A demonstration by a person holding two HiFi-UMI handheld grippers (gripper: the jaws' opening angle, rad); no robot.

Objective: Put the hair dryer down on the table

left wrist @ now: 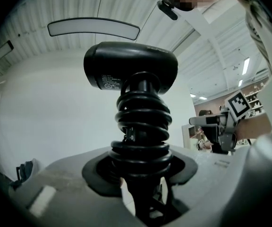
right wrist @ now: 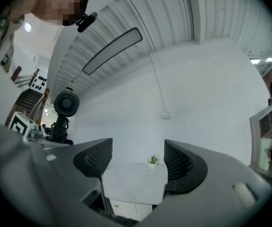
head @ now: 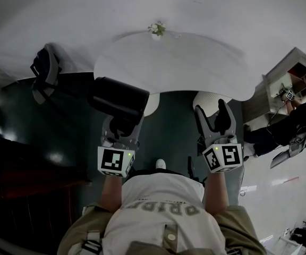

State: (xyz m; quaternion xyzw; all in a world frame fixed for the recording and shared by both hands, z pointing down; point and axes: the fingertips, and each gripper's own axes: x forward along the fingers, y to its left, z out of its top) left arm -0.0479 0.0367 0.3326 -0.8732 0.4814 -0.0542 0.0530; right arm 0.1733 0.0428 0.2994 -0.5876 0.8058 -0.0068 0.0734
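My left claw [head: 122,127] is clamped on the handle of a black hair dryer [head: 119,99], its jaws pressed to either side. The dryer's cord [left wrist: 143,126] is wound in tight coils round that handle. The dryer stands upright in the grip, barrel on top, held in the air and not resting on anything. From the head view it sits at the near left edge of the white worktop [head: 185,68].

My right claw [head: 215,116] is beside it at about the same height, jaws apart with nothing between them. In its own view, the worktop shows through the gap.

A small potted plant [head: 157,29] stands at the worktop's far edge. A dark chair [head: 45,74] is off to the left on the dark floor [head: 31,132]. At the far right, a person [head: 302,118] stands by a wooden shelf unit [head: 280,84].
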